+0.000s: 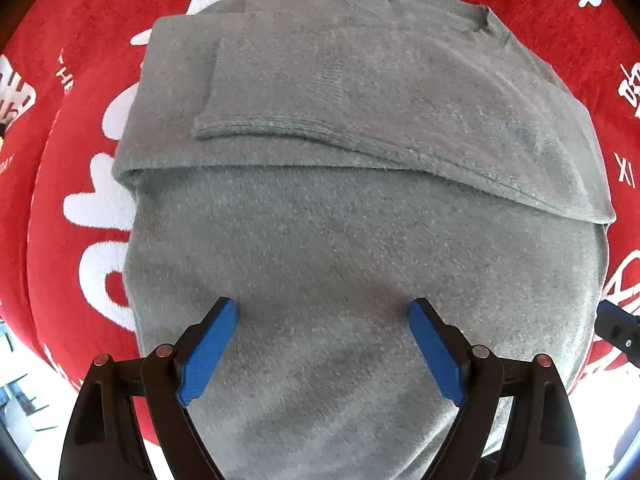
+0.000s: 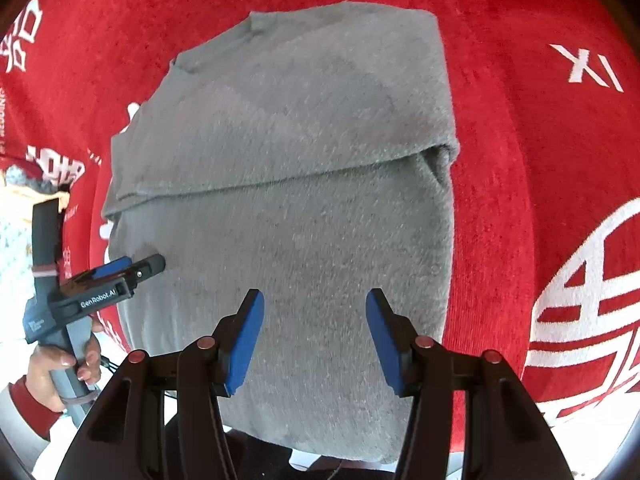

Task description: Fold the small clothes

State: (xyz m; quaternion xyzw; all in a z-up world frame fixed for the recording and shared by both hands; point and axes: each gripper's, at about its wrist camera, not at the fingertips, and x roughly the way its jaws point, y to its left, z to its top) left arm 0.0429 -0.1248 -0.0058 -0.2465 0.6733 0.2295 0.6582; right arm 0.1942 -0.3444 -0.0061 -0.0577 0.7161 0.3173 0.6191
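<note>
Left wrist view puts me straight above a grey sweater [image 1: 360,240] lying flat on a red cloth [image 1: 80,80] with white lettering. It is fuzzy knit, partly folded: a sleeve with a ribbed cuff lies across the chest, and a folded layer ends in a straight edge running from nine o'clock to three o'clock across the middle. The ribbed collar sits at twelve o'clock. My left hand-held gripper [image 1: 322,312] has its blue pads spread wide over the lower body of the sweater, with nothing between them.

From the right wrist, the sweater [image 2: 300,200] fills the centre, collar toward eleven o'clock, hem toward six o'clock, the fold thickest at three o'clock. My right hand-held gripper [image 2: 315,300] stands parted above the fabric, gripping nothing. At nine o'clock the left hand-held gripper [image 2: 136,266] reaches over the sweater's edge, a hand [image 2: 60,364] around its handle.
</note>
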